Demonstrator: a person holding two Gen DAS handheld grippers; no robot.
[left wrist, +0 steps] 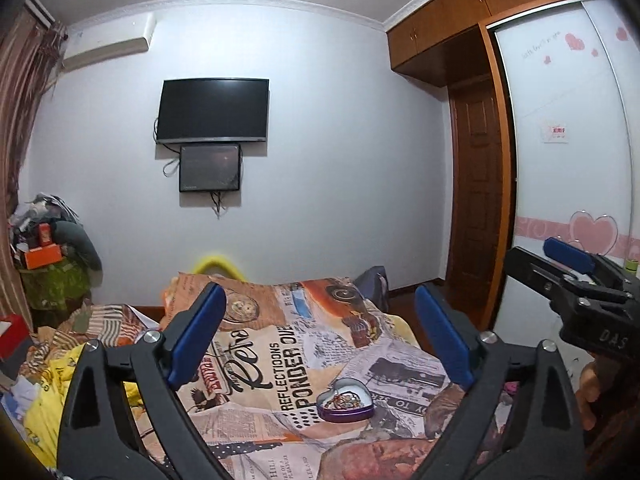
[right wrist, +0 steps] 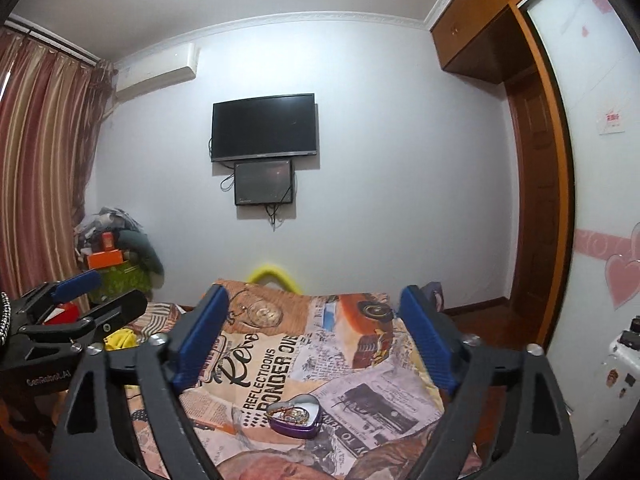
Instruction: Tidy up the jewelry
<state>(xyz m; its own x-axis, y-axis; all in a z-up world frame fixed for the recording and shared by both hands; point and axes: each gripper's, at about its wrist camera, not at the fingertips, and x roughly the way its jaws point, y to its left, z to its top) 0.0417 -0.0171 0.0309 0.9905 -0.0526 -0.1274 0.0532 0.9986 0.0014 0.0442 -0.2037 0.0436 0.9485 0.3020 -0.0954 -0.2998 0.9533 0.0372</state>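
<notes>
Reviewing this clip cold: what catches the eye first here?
A purple heart-shaped tin holding tangled jewelry sits open on the loud newspaper-print bedspread, between both open grippers, left and right. Behind, a dark TV hangs on the wall.

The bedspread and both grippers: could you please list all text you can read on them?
"REFLECTIOONS PONDER OVE" and script "Retro": bedspread.
"DAS": right gripper body, cut off at the frame edge.
"GenRobot.AI": left gripper body.
Newsprint on the bedspread, wardrobe door script and red card: too small or blurred.
</notes>
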